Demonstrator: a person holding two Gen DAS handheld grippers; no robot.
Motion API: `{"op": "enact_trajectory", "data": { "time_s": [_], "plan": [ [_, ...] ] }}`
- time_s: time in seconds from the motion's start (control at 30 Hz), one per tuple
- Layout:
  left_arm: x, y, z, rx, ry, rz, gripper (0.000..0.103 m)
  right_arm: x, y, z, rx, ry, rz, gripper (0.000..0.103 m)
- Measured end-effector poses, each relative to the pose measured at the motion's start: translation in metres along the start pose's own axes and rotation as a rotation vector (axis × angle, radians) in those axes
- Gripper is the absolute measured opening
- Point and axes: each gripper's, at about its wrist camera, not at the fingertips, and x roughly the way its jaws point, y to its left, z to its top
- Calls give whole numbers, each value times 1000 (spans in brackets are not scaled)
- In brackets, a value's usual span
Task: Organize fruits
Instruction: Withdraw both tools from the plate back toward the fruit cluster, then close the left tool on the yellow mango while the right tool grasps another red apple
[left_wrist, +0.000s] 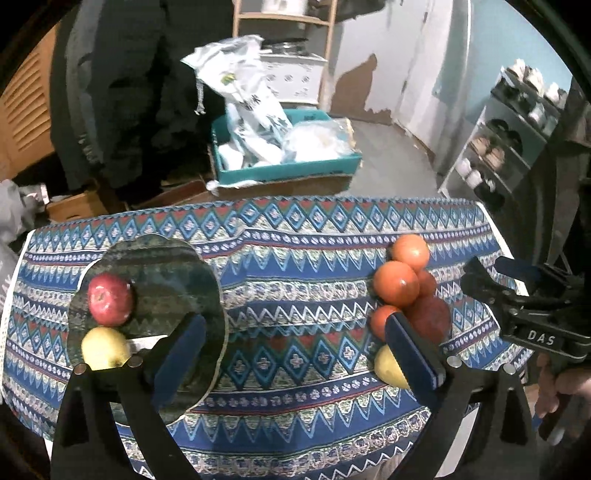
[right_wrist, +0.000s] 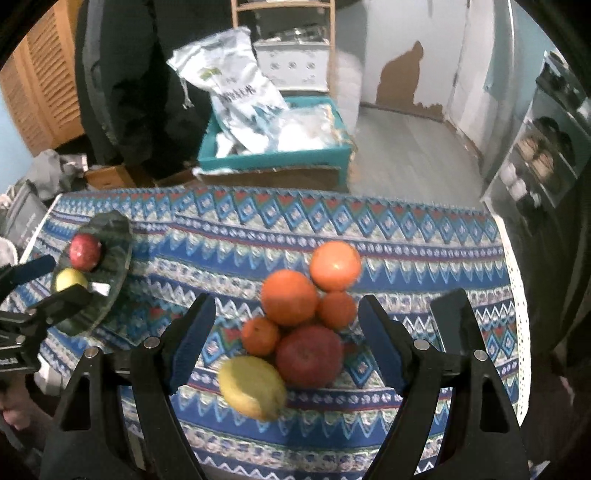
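Dark plate (left_wrist: 155, 266) w/ red apple (left_wrist: 110, 299) + yellow apple (left_wrist: 104, 348) | pile of oranges (right_wrist: 290, 297) etc loose on counter (right_wrist: 424, 258) | left claw (left_wrist: 295, 354) released, empty | right claw (right_wrist: 286, 341) released over pile

We have two fisheye views, each looking forward and steeply down along its own tool's two fingers, from close above the surface (left_wrist: 295, 258). The left view sits over the middle-left part, with the dark plate (left_wrist: 155, 280) near on its left and the fruit pile (left_wrist: 402, 291) on its right. The right view hangs nearly over the fruit pile (right_wrist: 299, 314) and sees the dark plate (right_wrist: 110, 266) far on its left edge. Both views share the patterned cloth, the plate, the pile, and the teal crate (left_wrist: 288, 166) on the floor behind. Each view also catches the other tool at its side: the right tool (left_wrist: 524, 295) in the left view, the left tool (right_wrist: 40, 291) in the right view.
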Motion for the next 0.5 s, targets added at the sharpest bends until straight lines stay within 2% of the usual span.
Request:
{"op": "enact_trajectory", "data": {
  "time_s": [0.5],
  "plan": [
    [57, -25, -8, 25, 125, -3, 99, 67, -28, -29, 50, 173, 24, 80]
  ]
}}
